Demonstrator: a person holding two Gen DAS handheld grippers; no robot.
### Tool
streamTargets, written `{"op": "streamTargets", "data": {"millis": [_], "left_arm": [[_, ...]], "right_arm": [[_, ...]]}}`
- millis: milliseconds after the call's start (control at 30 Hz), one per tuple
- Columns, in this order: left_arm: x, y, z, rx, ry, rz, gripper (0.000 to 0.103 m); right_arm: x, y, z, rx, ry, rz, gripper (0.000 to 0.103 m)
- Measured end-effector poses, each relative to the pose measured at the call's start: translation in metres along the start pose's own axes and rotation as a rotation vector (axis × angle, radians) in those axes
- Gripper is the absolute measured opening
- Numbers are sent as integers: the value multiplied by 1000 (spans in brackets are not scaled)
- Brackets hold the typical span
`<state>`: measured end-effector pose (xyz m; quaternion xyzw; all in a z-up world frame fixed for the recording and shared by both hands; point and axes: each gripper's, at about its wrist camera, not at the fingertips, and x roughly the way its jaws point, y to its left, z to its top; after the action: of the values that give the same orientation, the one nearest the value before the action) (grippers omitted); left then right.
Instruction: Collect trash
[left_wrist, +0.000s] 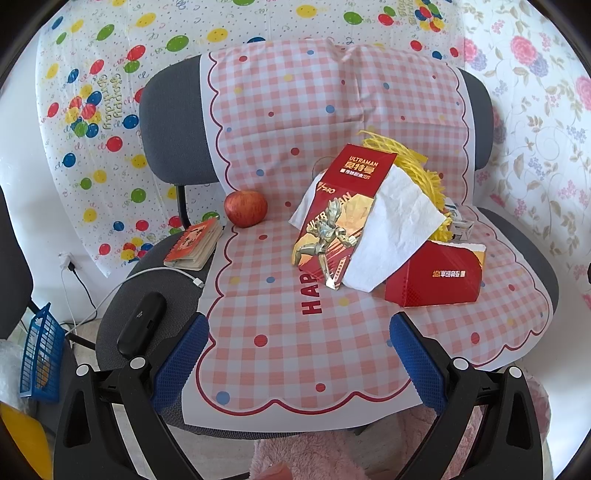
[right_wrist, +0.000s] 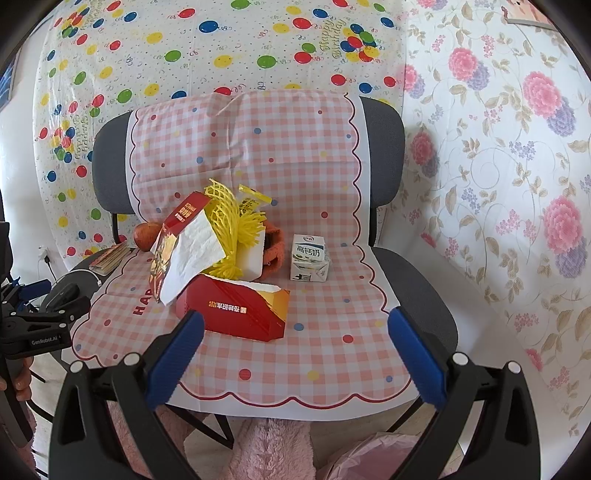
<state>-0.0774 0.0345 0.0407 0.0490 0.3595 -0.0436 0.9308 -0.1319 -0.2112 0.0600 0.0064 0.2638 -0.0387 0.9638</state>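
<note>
We've got both claws spread and empty, short of the chair seat. The low red box lies just ahead of the right claw, long axis crosswise (the left claw sits farther back). We'd lead with the right.
</note>
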Motion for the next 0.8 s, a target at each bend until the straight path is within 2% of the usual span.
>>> {"op": "streamTargets", "data": {"millis": [333, 500, 533, 667, 733, 800], "left_arm": [[3, 3, -1, -1, 8, 11, 97], [16, 5, -2, -1, 32, 32, 97], [20, 6, -3, 3, 38, 34, 97], [36, 4, -6, 16, 47, 36, 97], [42, 4, -8, 11, 30, 33, 97], [47, 2, -8, 23, 4, 59, 97]], "right_arm": [[8, 0, -3, -13, -1, 5, 97], [34, -3, -11, -13, 1, 45, 97], [36, -4, -11, -22, -22, 42, 97], [59, -5, -14, -6, 17, 64, 97], [67, -3, -16, -16, -1, 75, 97], [79, 1, -19, -49, 25, 72, 97]]}}
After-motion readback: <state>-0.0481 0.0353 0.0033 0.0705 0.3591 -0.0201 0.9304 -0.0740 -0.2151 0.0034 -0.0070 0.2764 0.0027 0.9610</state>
